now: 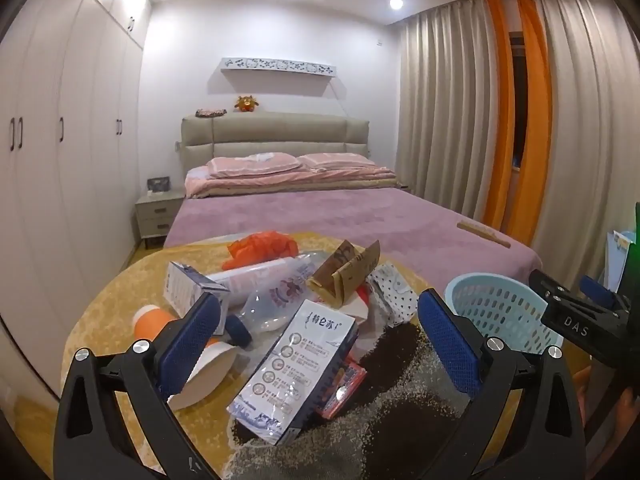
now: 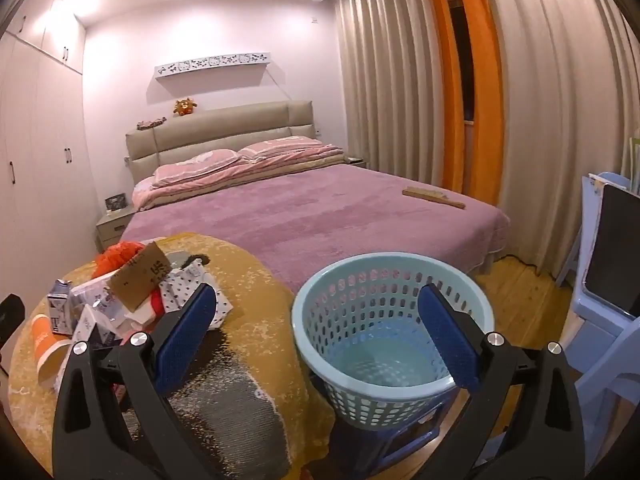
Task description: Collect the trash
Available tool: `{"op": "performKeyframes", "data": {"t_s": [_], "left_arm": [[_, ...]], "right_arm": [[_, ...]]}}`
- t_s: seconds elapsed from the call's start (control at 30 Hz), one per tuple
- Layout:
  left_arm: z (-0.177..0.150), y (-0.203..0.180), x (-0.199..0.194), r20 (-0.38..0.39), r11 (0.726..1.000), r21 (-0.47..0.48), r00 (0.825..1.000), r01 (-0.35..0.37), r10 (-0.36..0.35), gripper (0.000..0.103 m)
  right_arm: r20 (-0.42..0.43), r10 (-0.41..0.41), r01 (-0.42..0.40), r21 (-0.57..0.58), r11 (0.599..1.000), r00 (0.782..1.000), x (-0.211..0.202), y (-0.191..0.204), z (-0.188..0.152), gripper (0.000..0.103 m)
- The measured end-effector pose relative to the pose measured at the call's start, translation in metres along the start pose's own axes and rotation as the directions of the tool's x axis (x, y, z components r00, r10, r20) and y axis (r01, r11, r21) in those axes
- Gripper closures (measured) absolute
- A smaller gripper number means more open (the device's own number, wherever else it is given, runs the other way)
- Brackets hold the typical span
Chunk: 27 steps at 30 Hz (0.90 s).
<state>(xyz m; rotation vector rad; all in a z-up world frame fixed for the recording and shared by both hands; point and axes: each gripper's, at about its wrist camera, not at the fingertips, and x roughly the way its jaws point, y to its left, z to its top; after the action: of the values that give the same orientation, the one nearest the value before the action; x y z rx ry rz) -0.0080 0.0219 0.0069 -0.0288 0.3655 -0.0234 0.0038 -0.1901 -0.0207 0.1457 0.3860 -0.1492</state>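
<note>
A heap of trash lies on a round table with a yellow cloth [image 1: 120,292]: a white and blue milk carton [image 1: 296,364], a clear plastic bottle [image 1: 276,300], a brown cardboard piece [image 1: 348,276], an orange plastic bag [image 1: 264,246], an orange paper cup [image 1: 152,326] and a dotted wrapper [image 1: 394,296]. My left gripper [image 1: 320,344] is open, above the milk carton. A light blue basket [image 2: 392,336] stands to the right of the table and holds nothing. My right gripper [image 2: 316,340] is open, above the basket's left rim. The heap also shows in the right wrist view [image 2: 132,292].
A bed with a purple cover [image 2: 320,216] stands just beyond the table. A wooden stick [image 2: 434,198] lies on it. Curtains [image 2: 540,100] hang at the right, wardrobes [image 1: 60,140] at the left. A blue plastic chair [image 2: 600,280] stands at the far right.
</note>
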Motion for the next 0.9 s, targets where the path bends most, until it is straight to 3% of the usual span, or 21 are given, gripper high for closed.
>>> {"op": "performKeyframes", "data": {"t_s": [0.4, 0.9], "left_arm": [[0.0016, 0.0017, -0.0011, 0.009, 1.000, -0.004, 1.000, 0.008, -0.008, 0.007], [0.0015, 0.0048, -0.0015, 0.011, 1.000, -0.011, 1.000, 0.007, -0.007, 0.007]], "right_arm": [[-0.013, 0.035, -0.035, 0.016, 0.999, 0.999, 0.0028, -0.0019, 0.0000, 0.007], [-0.006, 0.012, -0.012, -0.024, 1.000, 1.000, 0.0001, 0.0077, 0.0009, 0.007]]}}
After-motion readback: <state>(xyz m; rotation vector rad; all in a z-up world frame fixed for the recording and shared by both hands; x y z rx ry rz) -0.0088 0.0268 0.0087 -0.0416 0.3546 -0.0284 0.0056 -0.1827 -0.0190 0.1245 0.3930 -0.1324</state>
